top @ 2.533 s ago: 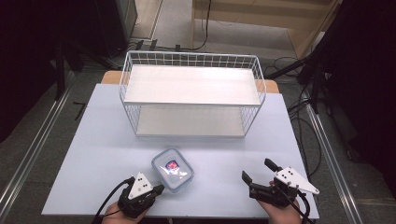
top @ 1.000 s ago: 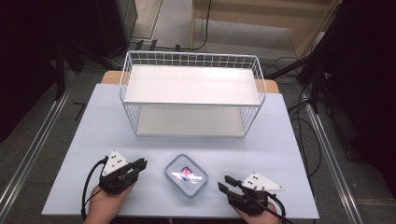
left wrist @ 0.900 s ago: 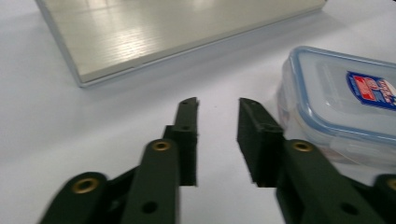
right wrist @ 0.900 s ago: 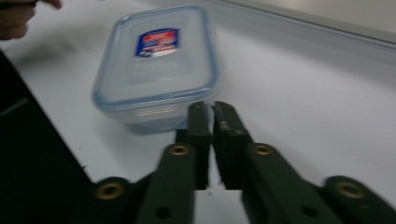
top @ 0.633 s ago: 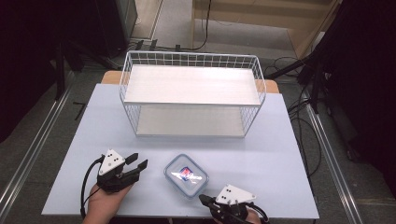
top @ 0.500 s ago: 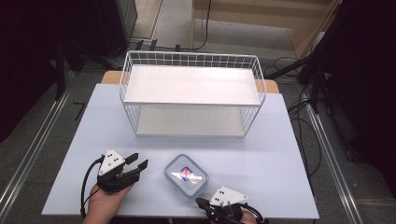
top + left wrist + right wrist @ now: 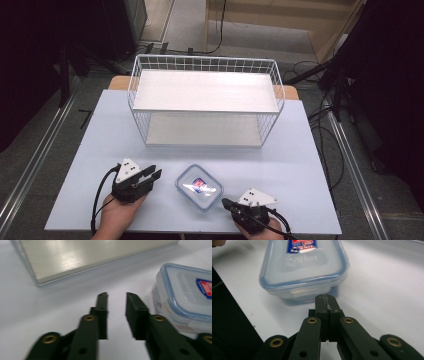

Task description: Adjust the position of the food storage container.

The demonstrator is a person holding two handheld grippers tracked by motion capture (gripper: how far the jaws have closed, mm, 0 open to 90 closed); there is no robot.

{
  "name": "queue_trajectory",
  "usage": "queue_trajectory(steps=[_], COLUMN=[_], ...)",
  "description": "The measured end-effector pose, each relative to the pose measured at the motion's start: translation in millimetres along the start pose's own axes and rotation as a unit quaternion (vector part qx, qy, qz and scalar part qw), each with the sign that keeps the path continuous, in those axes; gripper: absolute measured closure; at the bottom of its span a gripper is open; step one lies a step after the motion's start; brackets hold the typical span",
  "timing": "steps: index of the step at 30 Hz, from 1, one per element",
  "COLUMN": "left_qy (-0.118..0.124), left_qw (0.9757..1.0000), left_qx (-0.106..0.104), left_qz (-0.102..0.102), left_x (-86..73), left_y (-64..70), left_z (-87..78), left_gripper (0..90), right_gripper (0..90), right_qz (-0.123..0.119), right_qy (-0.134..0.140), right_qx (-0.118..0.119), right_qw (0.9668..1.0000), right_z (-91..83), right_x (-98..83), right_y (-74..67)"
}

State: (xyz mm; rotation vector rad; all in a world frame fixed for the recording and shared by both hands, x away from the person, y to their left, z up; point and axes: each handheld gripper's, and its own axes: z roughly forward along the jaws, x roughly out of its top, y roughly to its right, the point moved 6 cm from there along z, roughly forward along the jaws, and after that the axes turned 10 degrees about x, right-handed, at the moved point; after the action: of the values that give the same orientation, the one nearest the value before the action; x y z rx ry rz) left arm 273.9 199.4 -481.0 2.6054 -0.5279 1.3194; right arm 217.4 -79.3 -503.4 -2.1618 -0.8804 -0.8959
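A clear plastic container (image 7: 199, 186) with a blue-rimmed lid and a red and blue label lies on the pale table (image 7: 100, 150) near its front edge. My left gripper (image 7: 152, 175) rests just left of it. In the left gripper view, the left gripper (image 7: 116, 293) is open, its jaws have just been closing, nothing is between them, and the container (image 7: 185, 290) sits to the right. My right gripper (image 7: 225, 202) is at the container's near right corner. In the right gripper view, the right gripper (image 7: 325, 296) is shut and empty, its tips just short of the container (image 7: 303, 265).
A white wire rack (image 7: 205, 100) with two pale shelf boards stands at the back of the table, and its lower board (image 7: 75, 257) lies ahead of the left gripper. The table's front edge (image 7: 244, 315) runs close beside the right gripper. Cables trail from both grippers.
The right gripper has moved left from the front right toward the container's near corner, and its jaws have shut. The left gripper has stayed beside the container's left side.
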Motion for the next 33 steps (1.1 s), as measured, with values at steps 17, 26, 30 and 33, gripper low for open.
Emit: queue_trajectory(steps=[17,26,30,33], left_qy=[-0.016,-0.012,0.002,0.004], left_qw=[0.9957,0.9968,0.9991,0.9994], left_qx=[-0.050,-0.034,-0.010,-0.002], left_qz=[0.077,0.071,0.042,0.034], left_x=[-6.8,-4.6,2.1,2.0], left_y=[59.4,45.3,21.1,12.5], left_z=[4.9,-5.0,-12.8,-16.2], left_gripper=[90.0,89.8,89.5,89.5], right_gripper=[90.0,90.0,90.0,90.0], right_qz=[0.011,0.023,0.020,0.017], right_qy=[0.001,0.003,0.002,-0.001], right_qx=[-0.023,-0.046,-0.040,-0.039], right_qw=[0.9997,0.9987,0.9990,0.9991], right_z=[-13.7,-24.2,-21.8,-18.1], right_x=[-6.5,-11.4,-10.4,-7.8], right_y=[8.9,16.1,15.4,14.8])
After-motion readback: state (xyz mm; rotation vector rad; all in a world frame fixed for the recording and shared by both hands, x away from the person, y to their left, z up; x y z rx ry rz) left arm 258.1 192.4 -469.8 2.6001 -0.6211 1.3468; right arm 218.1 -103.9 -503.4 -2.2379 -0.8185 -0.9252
